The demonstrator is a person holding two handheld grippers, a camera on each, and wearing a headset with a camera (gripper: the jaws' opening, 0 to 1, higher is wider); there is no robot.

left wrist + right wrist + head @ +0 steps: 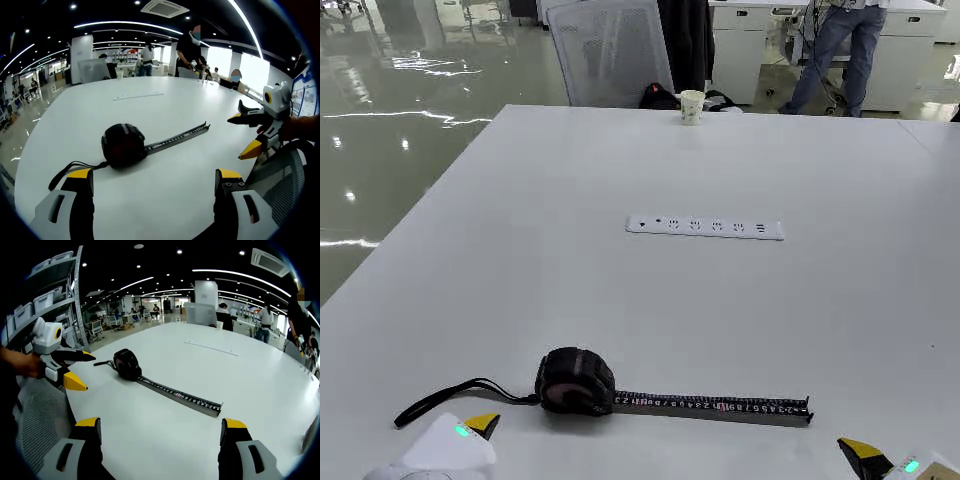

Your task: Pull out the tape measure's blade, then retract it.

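Tape measure (576, 381): on white table (740, 310); blade (715, 406) drawn out, lying flat.
Left gripper (154, 176): jaws wide, empty.
Right gripper (160, 423): jaws wide, empty.

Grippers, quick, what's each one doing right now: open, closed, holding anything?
Left gripper: open, holding nothing, short of the tape measure.
Right gripper: open, holding nothing, short of the blade end.

We see a white tabletop (570, 170) | power strip (705, 227) mid-surface | paper cup (692, 107) at far edge | mesh chair (610, 55) behind it | glossy floor (410, 150) left | white cabinets (745, 45) beyond | strip lights (127, 23) overhead
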